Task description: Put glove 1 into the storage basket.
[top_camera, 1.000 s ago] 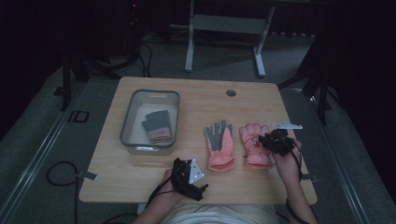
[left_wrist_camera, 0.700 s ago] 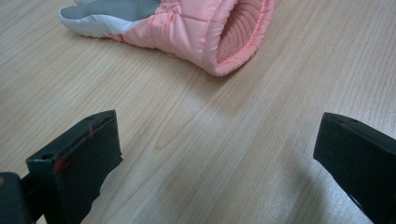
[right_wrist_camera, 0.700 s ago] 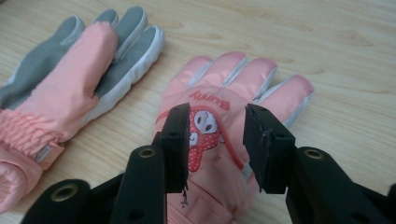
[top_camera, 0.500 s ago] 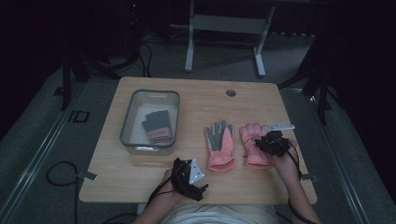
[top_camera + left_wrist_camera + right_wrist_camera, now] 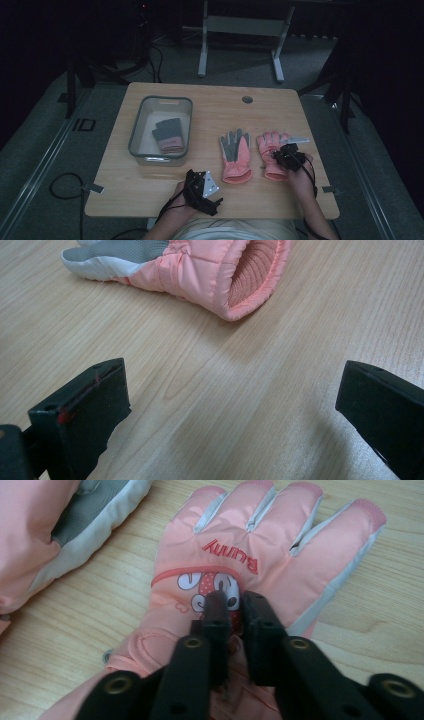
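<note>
A grey bin [image 5: 136, 131] stands at about ten o'clock on the counter [image 5: 210, 107], holding one dark glove [image 5: 167, 135] with a pink cuff; there may be a second beneath it, but the dim light leaves that unclear. Two pink gloves lie outside it, side by side and just apart, right of centre. The left pink glove [image 5: 236, 156] lies palm up, grey palm showing, its open cuff toward six o'clock. The right pink glove [image 5: 260, 560] lies back up, with red lettering and a cartoon patch.

The right gripper [image 5: 235, 600] sits on that glove's back, its fingers having just been closing; they now pinch a fold of the pink fabric at the patch. The left gripper [image 5: 225, 405] rests near the counter's six o'clock edge, its fingers spread wide over bare wood, gripping nothing, the left glove's cuff near ahead of them.

Open wood runs along the twelve o'clock edge, broken by one round hole [image 5: 247, 99], and between bin and gloves
</note>
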### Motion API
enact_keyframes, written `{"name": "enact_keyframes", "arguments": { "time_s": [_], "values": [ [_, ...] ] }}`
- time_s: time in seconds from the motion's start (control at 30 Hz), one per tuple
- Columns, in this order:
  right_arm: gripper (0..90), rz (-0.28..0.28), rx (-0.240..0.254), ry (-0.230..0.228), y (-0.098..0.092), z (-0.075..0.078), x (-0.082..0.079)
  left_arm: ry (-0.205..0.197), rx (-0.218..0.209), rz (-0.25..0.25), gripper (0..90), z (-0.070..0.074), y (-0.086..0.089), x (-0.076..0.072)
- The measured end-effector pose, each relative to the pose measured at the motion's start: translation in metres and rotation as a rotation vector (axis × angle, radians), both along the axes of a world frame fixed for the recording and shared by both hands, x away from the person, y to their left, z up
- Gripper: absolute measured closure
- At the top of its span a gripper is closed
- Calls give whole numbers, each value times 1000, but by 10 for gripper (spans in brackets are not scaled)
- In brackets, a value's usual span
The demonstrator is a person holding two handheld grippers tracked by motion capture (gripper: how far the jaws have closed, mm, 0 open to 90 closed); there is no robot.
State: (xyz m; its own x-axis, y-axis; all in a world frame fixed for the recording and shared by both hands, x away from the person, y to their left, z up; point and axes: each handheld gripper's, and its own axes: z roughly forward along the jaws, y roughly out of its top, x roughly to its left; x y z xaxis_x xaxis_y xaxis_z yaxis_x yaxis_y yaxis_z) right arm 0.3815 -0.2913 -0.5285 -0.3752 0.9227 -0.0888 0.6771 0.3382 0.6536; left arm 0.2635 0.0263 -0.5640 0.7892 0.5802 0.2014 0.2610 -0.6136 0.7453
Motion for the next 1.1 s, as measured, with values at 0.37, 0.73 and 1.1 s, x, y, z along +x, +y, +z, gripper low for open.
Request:
{"name": "enact_keyframes", "arguments": {
  "time_s": [0.37,0.73,1.1],
  "values": [
    [879,-42,34,-90,0,37,-8,3,4,4,2,-1,0,1],
    [884,2,34,-175,26,82,-15,1,1,8,2,0,2,1],
    [884,69,67,-234,70,115,-25,-2,-6,7,2,1,2,0]
  ]
}}
